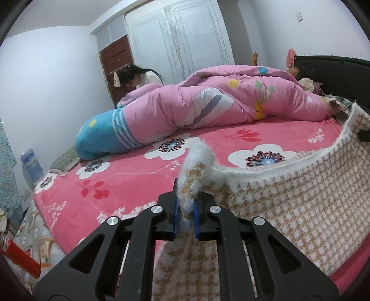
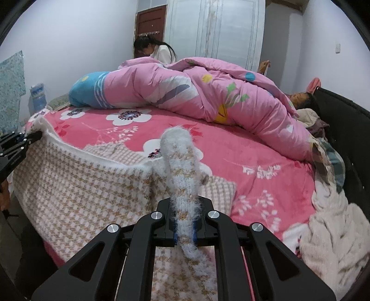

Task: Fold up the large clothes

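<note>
A fuzzy knitted garment (image 1: 289, 199), white with a tan houndstooth check and a white fluffy edge, is held up over the near side of a round bed (image 1: 143, 171). Its top edge is stretched between the two grippers, and the body hangs down from that edge in front of the bed.

The left gripper (image 1: 186, 210) is clenched on a bunched fold of the white edge, the blue pads pressing the knit from both sides; the fold sticks up past the fingertips toward 12 o'clock. From there the garment runs off toward 3 o'clock.

The right gripper (image 2: 184, 228) is likewise clamped tight on a rolled part of the same edge, which stands up toward 12 o'clock like a thick tube. In the right wrist view the garment spreads toward 9 o'clock, where the left gripper shows at the far corner.

The bed carries a pink sheet with white flowers. Across its far side, at about 12 o'clock, lies a rumpled pink duvet (image 2: 208, 97), with a blue striped bolster (image 2: 90, 92) at its 9 o'clock end. A person (image 2: 300, 98) lies at the 3 o'clock end by the dark headboard (image 2: 342, 120). Another person (image 2: 155, 49) with long dark hair stands beyond the duvet, before a brown door (image 2: 150, 20) and a white wardrobe (image 2: 217, 30). A blue water jug (image 2: 38, 97) stands at 9 o'clock.
</note>
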Available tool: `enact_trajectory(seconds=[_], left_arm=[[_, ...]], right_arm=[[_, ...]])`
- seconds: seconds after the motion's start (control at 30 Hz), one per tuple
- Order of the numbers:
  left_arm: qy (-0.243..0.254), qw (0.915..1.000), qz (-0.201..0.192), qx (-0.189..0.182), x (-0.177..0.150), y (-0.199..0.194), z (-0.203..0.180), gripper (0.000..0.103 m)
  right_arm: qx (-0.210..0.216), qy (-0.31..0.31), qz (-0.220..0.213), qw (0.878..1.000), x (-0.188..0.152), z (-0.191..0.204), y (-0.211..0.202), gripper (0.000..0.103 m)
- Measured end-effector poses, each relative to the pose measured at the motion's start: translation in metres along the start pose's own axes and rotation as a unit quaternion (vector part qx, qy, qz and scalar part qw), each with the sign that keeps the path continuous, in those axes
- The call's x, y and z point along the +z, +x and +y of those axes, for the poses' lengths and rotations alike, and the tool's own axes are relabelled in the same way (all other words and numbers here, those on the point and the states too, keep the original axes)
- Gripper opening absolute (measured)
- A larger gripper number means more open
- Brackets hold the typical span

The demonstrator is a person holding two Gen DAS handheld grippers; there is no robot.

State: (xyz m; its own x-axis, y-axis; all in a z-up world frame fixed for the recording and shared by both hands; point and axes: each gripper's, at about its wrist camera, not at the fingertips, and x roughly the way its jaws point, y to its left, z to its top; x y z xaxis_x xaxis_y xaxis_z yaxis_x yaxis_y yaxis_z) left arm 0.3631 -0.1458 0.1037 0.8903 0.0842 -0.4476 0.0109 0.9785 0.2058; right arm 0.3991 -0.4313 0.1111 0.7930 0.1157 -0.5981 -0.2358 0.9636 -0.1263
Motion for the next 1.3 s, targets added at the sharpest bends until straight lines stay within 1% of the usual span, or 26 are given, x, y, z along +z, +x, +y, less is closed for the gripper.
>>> enact_trajectory(seconds=[0.13,0.23,0.37,0.47,0.5,0.57,0.6,0.63,0.67,0.7,0.77,0.8,0.83,0.87,0.93,0.97,1.0,1.03,1.07,1.1,1.13,1.17,1.2,1.23,1.27,1.3], left_arm=[[0.000,0.9999,-0.002,-0.010,0.027,0.040,0.003,0.009],[-0.007,0.9996,0.011,-0.025,0.045,0.078,0.006,0.008],[-0.032,0.9958,0.063,-0.058,0.054,0.148,0.009,0.008],[-0.047,0.9894,0.112,-0.080,0.047,0.202,0.005,0.009],[-0.045,0.9863,0.135,-0.083,0.040,0.225,0.001,0.012],[-0.027,0.9803,0.180,-0.078,0.023,0.259,-0.009,0.022],[-0.026,0.9762,0.204,-0.070,0.014,0.272,-0.011,0.032],[-0.040,0.9718,0.221,-0.073,0.007,0.280,-0.006,0.035],[-0.064,0.9694,0.221,-0.085,0.006,0.281,0.003,0.037],[-0.097,0.9690,0.209,-0.091,0.007,0.276,0.017,0.042],[-0.134,0.9722,0.174,-0.080,0.010,0.260,0.041,0.045],[-0.147,0.9752,0.150,-0.071,0.014,0.250,0.050,0.045],[-0.158,0.9773,0.127,-0.063,0.020,0.239,0.058,0.045],[-0.160,0.9775,0.119,-0.069,0.024,0.234,0.057,0.045],[-0.146,0.9757,0.122,-0.108,0.034,0.235,0.043,0.045],[-0.129,0.9724,0.135,-0.140,0.036,0.238,0.026,0.045],[-0.105,0.9660,0.158,-0.176,0.035,0.245,0.006,0.050],[-0.089,0.9609,0.177,-0.193,0.031,0.251,-0.007,0.055],[-0.072,0.9576,0.201,-0.194,0.021,0.260,-0.021,0.055],[-0.067,0.9577,0.214,-0.180,0.015,0.266,-0.027,0.059],[-0.082,0.9553,0.225,-0.173,0.008,0.276,-0.023,0.063],[-0.124,0.9513,0.229,-0.165,0.002,0.281,-0.008,0.063],[-0.149,0.9493,0.232,-0.152,0.000,0.282,0.005,0.061],[-0.174,0.9472,0.233,-0.135,-0.001,0.282,0.021,0.055],[-0.176,0.9512,0.231,-0.103,0.001,0.280,0.031,0.055],[-0.170,0.9565,0.224,-0.078,0.002,0.276,0.039,0.055]], right_arm=[[-0.010,-0.006,-0.003,1.000,0.028,-0.008,0.028,0.008],[-0.012,0.000,0.000,1.000,0.053,-0.020,0.055,0.008],[-0.020,0.016,0.028,0.999,0.071,-0.037,0.116,0.008],[-0.026,0.034,0.070,0.997,0.064,-0.051,0.175,0.008],[-0.024,0.045,0.083,0.995,0.060,-0.055,0.190,0.009],[-0.007,0.088,0.138,0.987,0.040,-0.073,0.234,0.020],[0.007,0.117,0.167,0.979,0.029,-0.082,0.251,0.035],[0.011,0.145,0.177,0.973,0.022,-0.092,0.258,0.050],[0.018,0.179,0.175,0.968,0.016,-0.104,0.257,0.054],[0.028,0.210,0.160,0.964,0.013,-0.116,0.248,0.057],[0.037,0.247,0.124,0.960,0.012,-0.132,0.226,0.061],[0.028,0.261,0.096,0.960,0.014,-0.140,0.210,0.061],[0.015,0.260,0.083,0.962,0.018,-0.142,0.203,0.061],[0.007,0.252,0.074,0.965,0.022,-0.141,0.198,0.061],[0.036,0.226,0.078,0.970,0.033,-0.124,0.204,0.061],[0.062,0.214,0.090,0.971,0.037,-0.110,0.215,0.061],[0.082,0.207,0.102,0.970,0.038,-0.101,0.223,0.061],[0.118,0.202,0.126,0.964,0.037,-0.085,0.241,0.061],[0.130,0.208,0.138,0.960,0.033,-0.082,0.252,0.061],[0.126,0.225,0.155,0.954,0.027,-0.083,0.267,0.061],[0.115,0.243,0.164,0.949,0.020,-0.088,0.275,0.061],[0.099,0.278,0.170,0.940,0.011,-0.102,0.283,0.056],[0.104,0.305,0.165,0.932,0.007,-0.114,0.285,0.047],[0.095,0.336,0.157,0.924,0.002,-0.128,0.280,0.048],[0.024,0.335,0.163,0.928,0.003,-0.135,0.269,0.049],[-0.043,0.312,0.164,0.935,0.006,-0.136,0.255,0.048]])
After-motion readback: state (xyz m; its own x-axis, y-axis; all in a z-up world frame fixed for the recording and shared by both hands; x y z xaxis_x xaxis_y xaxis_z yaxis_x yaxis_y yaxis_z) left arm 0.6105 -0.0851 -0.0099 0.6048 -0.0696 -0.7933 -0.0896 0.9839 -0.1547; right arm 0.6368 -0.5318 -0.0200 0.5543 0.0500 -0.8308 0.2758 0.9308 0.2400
